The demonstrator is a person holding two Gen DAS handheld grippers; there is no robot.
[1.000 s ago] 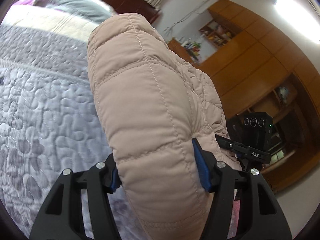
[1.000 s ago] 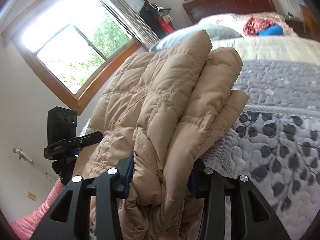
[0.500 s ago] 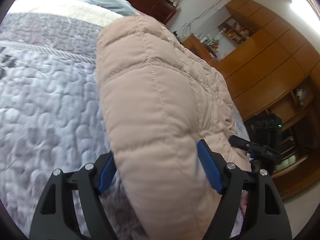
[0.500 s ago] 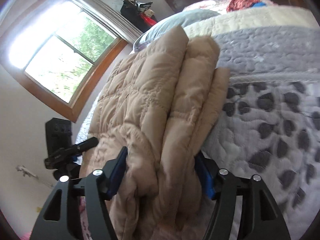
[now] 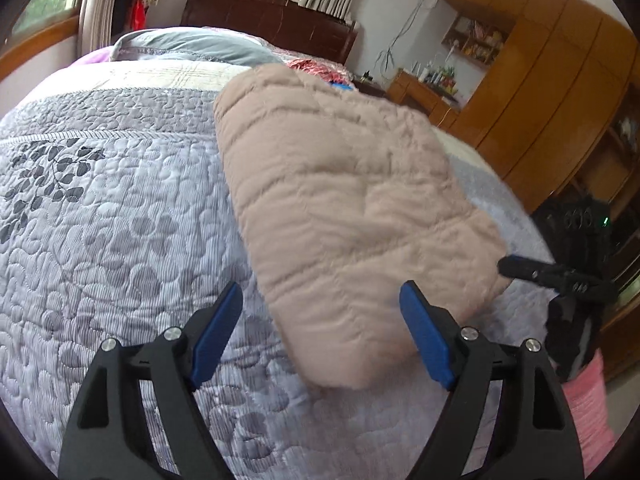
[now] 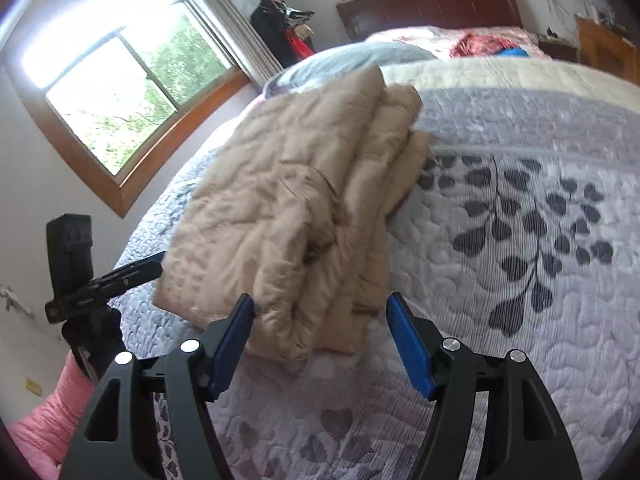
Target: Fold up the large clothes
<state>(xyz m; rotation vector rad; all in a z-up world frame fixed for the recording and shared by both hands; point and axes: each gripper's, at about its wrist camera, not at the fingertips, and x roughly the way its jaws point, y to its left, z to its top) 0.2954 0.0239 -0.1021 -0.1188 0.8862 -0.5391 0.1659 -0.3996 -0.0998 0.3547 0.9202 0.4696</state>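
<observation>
A beige quilted jacket (image 5: 340, 200) lies folded in a thick bundle on the grey quilted bedspread (image 5: 100, 240). In the left wrist view my left gripper (image 5: 320, 288) has its jaws opening; the bundle's near end sits between the blue pads (image 5: 424, 340), which stand clear of it. The right wrist view shows the same jacket (image 6: 288, 200) from its layered side. There my right gripper (image 6: 320, 298) stands open, the jacket's near edge just between its fingertips and untouched.
A dark wooden headboard (image 5: 272, 20), grey pillow (image 5: 192, 46) and red and blue clothes (image 6: 492, 46) are at the far end of the bed. Wooden cabinets (image 5: 540, 100) stand to the right, a window (image 6: 116, 80) to the left. A black device on a bracket (image 5: 560, 276) hangs beside the bed.
Both grippers have let go of the jacket and drawn back. The bundle, held up a second ago, now rests flat on the bedspread, and both pairs of jaws stand wider.
</observation>
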